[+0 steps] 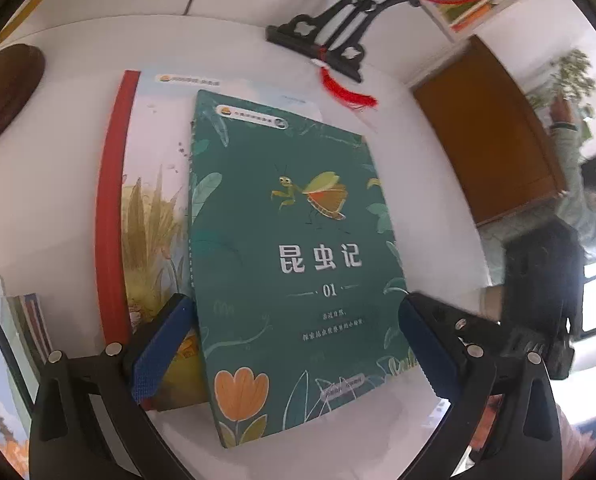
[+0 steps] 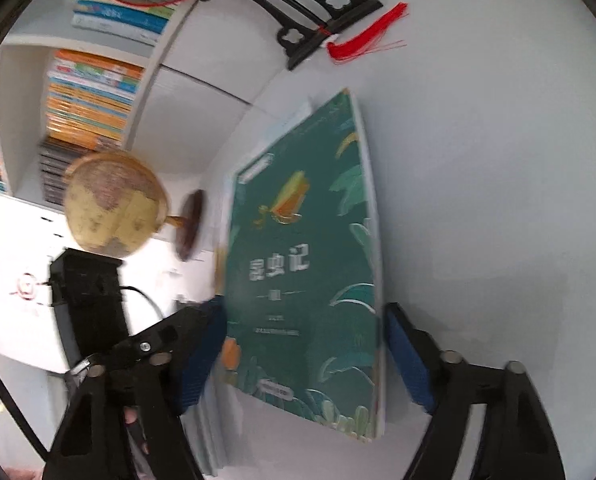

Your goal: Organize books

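A green book with an insect on its cover (image 1: 298, 248) lies on top of a larger picture book with a red spine (image 1: 113, 216), both flat on the white table (image 1: 49, 184). My left gripper (image 1: 293, 344) hangs over the green book's near end, jaws wide open, one blue pad (image 1: 161, 344) over the picture book and the other at the green book's right edge. In the right wrist view the green book (image 2: 306, 264) shows blurred between the fingers of my right gripper (image 2: 304, 356). Its blue pads (image 2: 408, 356) flank the book's edges without a clear grip.
A black carved stand (image 1: 330, 36) with a red tassel (image 1: 350, 92) stands beyond the books. A globe (image 2: 113, 200) on a wooden base and shelves of books (image 2: 89, 92) are to the left. On the right are a wooden cabinet (image 1: 490, 128) and a person (image 1: 594, 196).
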Action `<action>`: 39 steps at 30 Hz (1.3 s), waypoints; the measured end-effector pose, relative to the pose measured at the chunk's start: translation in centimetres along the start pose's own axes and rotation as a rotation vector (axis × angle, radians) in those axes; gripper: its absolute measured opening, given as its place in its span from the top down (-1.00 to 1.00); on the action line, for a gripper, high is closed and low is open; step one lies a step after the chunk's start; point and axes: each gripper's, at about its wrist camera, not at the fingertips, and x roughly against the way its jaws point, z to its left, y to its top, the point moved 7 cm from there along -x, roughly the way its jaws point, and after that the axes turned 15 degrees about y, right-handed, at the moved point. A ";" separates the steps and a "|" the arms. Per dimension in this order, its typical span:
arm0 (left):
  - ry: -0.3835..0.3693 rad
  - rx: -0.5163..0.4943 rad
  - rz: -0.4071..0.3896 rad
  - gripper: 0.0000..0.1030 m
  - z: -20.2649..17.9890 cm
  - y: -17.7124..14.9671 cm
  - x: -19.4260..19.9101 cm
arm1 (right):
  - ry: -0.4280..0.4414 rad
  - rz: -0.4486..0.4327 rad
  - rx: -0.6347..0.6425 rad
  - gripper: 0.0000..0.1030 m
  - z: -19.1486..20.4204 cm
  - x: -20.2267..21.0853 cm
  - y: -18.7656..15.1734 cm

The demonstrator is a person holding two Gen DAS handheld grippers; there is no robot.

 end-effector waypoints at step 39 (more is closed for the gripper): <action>0.225 0.044 0.182 -0.25 0.4 -4.2 1.4 | -0.126 0.056 0.167 0.84 4.0 1.9 -2.4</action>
